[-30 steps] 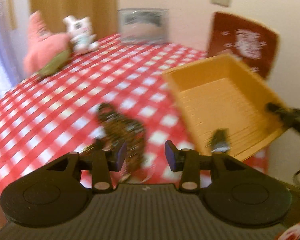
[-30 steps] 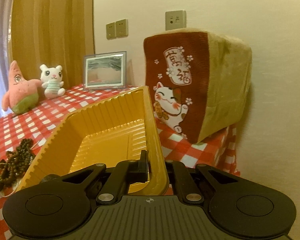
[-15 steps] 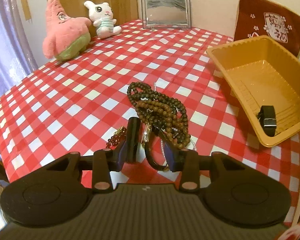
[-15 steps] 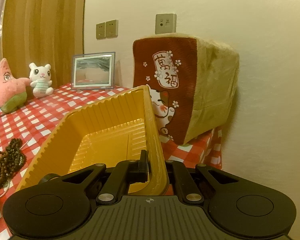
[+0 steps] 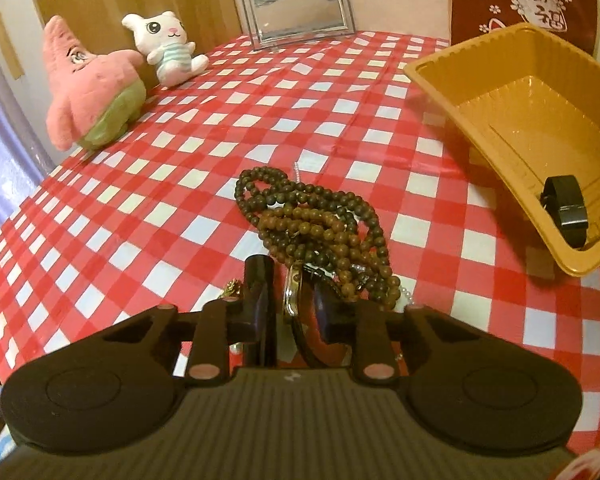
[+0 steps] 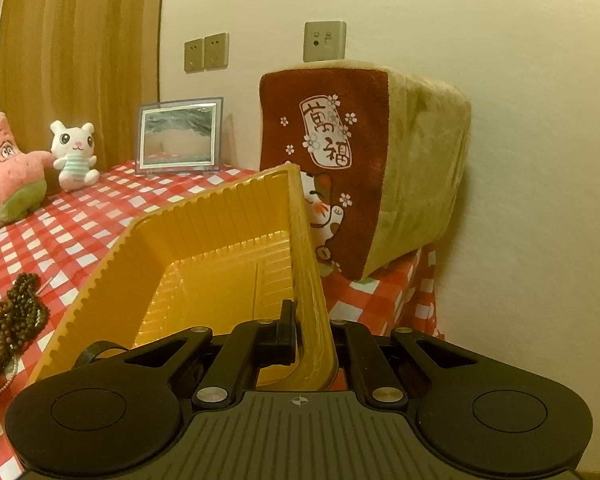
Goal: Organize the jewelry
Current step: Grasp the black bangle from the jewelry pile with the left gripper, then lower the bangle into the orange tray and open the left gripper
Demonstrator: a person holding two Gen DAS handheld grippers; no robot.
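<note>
A pile of brown bead necklaces [image 5: 316,220] lies on the red checked tablecloth [image 5: 180,184]. My left gripper [image 5: 292,300] is at the pile's near end, its jaws nearly closed around a dark bangle with a gold edge [image 5: 291,294]. A yellow tray [image 5: 512,92] is tilted at the right, with a black band [image 5: 566,210] inside. My right gripper [image 6: 308,336] is shut on the tray's side wall [image 6: 304,264] and holds it tilted. The bead pile also shows in the right wrist view [image 6: 12,320].
A pink starfish plush [image 5: 92,84], a white bunny plush [image 5: 164,48] and a picture frame [image 5: 298,8] stand at the table's back. A brown toast-shaped cushion [image 6: 364,168] leans against the wall behind the tray. A pearl strand [image 6: 0,384] lies by the beads.
My left gripper dropped down to the pile's near end and narrowed its jaws around the bangle. My right gripper kept holding the tilted tray.
</note>
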